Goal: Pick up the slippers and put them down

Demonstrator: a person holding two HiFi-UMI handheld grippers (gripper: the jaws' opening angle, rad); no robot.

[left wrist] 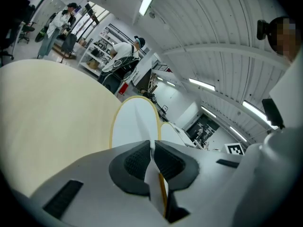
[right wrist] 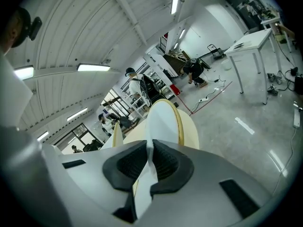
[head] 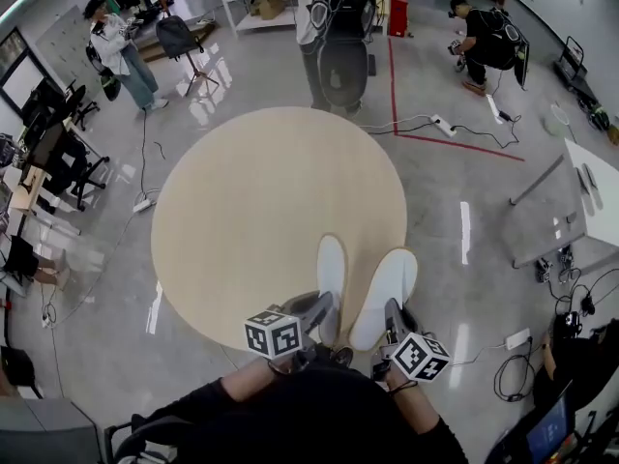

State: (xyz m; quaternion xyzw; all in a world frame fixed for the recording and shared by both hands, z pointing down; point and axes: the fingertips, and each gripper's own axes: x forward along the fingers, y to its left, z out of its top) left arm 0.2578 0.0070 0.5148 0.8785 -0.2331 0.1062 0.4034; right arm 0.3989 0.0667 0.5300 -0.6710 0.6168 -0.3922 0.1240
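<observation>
Two white slippers with tan edges are held side by side over the near edge of the round beige table [head: 251,211]. The left slipper [head: 331,269] [left wrist: 135,124] has its heel pinched by my left gripper [head: 319,312] [left wrist: 152,162], which is shut on it. My right gripper [head: 392,322] [right wrist: 149,167] is shut on the heel of the right slipper [head: 385,293] [right wrist: 163,122]. In each gripper view a thin white edge of slipper is pressed between the black pads. Both toes point away from me across the table.
A person in a white top with a black chair [head: 334,27] stands just beyond the table's far edge. A white desk [head: 595,187] is at the right. Cables and power strips [head: 445,124] lie on the glossy floor, and another person [head: 121,51] stands far left.
</observation>
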